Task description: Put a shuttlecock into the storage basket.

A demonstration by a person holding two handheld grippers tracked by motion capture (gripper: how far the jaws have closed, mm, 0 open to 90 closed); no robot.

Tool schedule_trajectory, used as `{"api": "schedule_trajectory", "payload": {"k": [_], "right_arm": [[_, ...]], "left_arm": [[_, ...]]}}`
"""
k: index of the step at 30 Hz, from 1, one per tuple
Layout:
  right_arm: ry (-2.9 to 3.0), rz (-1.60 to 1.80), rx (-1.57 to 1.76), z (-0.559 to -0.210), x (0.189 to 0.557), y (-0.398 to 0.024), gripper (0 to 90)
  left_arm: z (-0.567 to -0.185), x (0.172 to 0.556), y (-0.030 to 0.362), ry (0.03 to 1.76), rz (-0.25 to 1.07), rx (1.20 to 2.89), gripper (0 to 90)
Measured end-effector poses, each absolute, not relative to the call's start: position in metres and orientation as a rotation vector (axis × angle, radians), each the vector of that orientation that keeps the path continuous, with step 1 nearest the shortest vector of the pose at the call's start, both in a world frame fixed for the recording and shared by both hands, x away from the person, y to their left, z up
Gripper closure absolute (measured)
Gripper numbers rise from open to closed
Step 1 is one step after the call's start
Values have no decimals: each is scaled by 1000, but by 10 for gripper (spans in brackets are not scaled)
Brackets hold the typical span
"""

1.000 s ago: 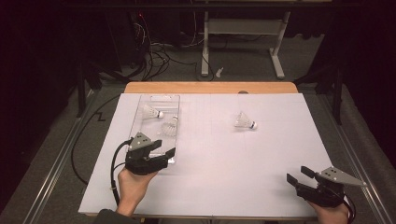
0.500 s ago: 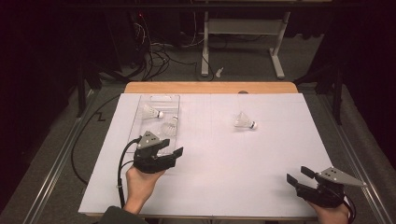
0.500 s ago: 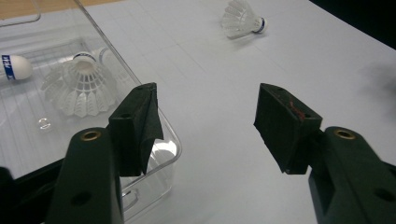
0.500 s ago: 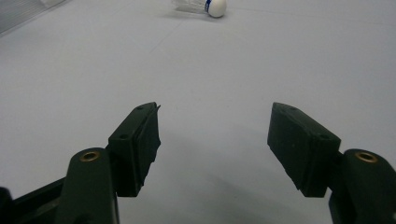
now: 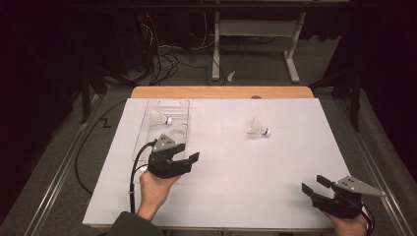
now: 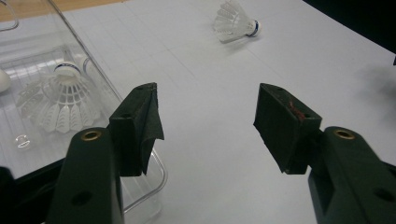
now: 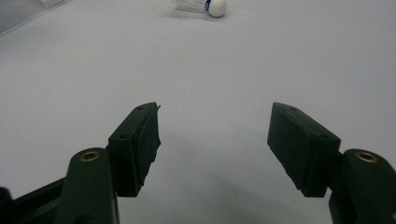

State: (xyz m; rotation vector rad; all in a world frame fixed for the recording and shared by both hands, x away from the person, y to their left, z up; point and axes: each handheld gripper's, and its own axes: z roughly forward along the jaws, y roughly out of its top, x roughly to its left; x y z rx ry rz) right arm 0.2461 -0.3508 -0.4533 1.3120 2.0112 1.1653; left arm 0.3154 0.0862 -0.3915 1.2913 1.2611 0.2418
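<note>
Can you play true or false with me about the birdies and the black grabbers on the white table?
1. Two shuttlecocks lie in the clear tray. True: one farther back, one nearer the left gripper.
2. The left gripper is squeezing a shuttlecock. False: its jaws stand open with nothing between them.
3. One shuttlecock lies loose on the white table, outside the tray. True.
4. The right gripper is touching the loose shuttlecock. False: it sits open near the table's front right corner, well apart from it.
5. The tray is on the table's right side. False: it is at the back left.
</note>
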Motion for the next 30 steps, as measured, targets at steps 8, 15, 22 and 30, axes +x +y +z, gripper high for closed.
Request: {"api": "schedule_trajectory", "payload": {"k": [8,15,22,30], "right_arm": [[2011,1165,1312,-453,246,-351,344],[2009,1167,1312,-453,246,-351,344],[2010,1167,1312,-453,246,-351,344],[2011,1167,1311,-453,246,-351,344]], "left_arm": [[-390,321,81,1257,235,1291,408],[-390,328,75,1256,230,1296,407],[-387,333,69,1245,233,1303,409],[-388,340,63,1245,221,1308,414]]}}
